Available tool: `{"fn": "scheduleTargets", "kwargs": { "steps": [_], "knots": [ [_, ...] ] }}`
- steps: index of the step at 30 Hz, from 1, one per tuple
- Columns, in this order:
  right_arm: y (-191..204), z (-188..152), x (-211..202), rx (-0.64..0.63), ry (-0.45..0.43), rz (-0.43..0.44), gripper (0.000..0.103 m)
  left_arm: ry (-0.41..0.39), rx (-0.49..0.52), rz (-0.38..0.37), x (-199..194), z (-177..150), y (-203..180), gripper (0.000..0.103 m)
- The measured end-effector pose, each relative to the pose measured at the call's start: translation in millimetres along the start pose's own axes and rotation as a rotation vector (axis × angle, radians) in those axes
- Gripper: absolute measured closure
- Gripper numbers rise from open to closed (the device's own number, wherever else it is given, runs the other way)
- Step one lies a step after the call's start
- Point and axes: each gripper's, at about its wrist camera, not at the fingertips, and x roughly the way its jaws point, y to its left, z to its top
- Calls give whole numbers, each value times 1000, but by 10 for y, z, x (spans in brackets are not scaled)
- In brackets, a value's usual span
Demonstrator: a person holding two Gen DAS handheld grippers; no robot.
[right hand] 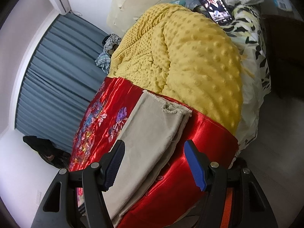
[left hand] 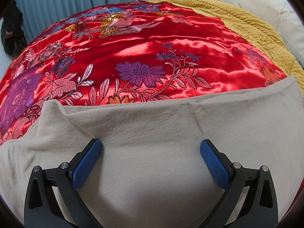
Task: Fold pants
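Nearest in the left wrist view, the left gripper (left hand: pixel 151 148) hangs with its blue-padded fingers (left hand: pixel 89 163) spread wide and released, tilted steeply down over the beige pants (left hand: pixel 152 125). The twill cloth fills the whole gap between them and runs on to either side, so this hand is right above a broad, flat stretch of the garment; whether the tips touch the cloth cannot be told.

In the right wrist view the right gripper (right hand: pixel 154 148) is likewise released, fingers (right hand: pixel 195 165) apart and grasping nothing. The pants (right hand: pixel 150 129) run away from it as a long strip, long axis pointing forward and slightly right, leg on leg with the stacked edges showing on the right. The left finger overlaps the strip, the right finger stands over the red satin bedspread (right hand: pixel 205 131) beside it. The frayed leg hems (right hand: pixel 171 108) lie at the far end, well apart from this gripper.

I judge the coming fold runs along that axis, far hems toward the near end.

Beyond lie the yellow dotted blanket (right hand: pixel 190 57), a phone (right hand: pixel 215 5) with its screen lit, and blue curtains (right hand: pixel 57 66).
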Motion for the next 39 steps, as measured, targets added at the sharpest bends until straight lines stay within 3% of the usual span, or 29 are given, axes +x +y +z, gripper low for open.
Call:
{"fn": "scheduleTargets", "kwargs": {
  "steps": [4, 8, 16, 18, 19, 21, 23, 24, 26, 29, 30, 32, 35, 39],
  "knots": [
    [-174, 32, 75, 113, 42, 67, 38, 0, 1, 1, -3, -2, -4, 0],
    [-376, 89, 291, 239, 156, 120, 38, 0, 2, 1, -5, -7, -5, 0],
    [-346, 288, 769, 154, 232, 45, 38, -3, -3, -1, -32, -31, 10, 0],
    [-333, 261, 864, 128, 249, 16, 57, 7, -14, -12, -36, -25, 30, 0],
    [-305, 248, 872, 108, 250, -7, 93, 29, -12, -12, -39, -8, 18, 1],
    [-213, 248, 855, 52, 233, -29, 95, 92, -57, 32, -168, 83, -26, 4],
    [-164, 242, 810, 9, 215, -45, 95, 70, -98, 7, -388, 109, -148, 8],
    [-131, 234, 791, -14, 207, -51, 95, 28, -75, -48, -548, 123, -305, 7],
    [-64, 226, 755, -50, 193, -55, 95, -20, 50, -78, -692, 154, -669, 4],
    [-28, 231, 716, -74, 177, -47, 95, -9, 260, -10, -559, 169, -1190, 4],
    [-13, 234, 707, -78, 172, -45, 95, 39, 320, 16, -396, 123, -1352, 4],
    [25, 244, 693, -87, 161, -37, 95, 103, 364, 31, -242, 11, -1493, 7],
    [123, 254, 609, -118, 130, -5, 95, 42, 412, 54, -411, -192, -1586, 7],
    [500, 240, 484, -262, 101, 24, 95, 64, 428, 32, -559, -324, -1496, 7]
  ]
}}
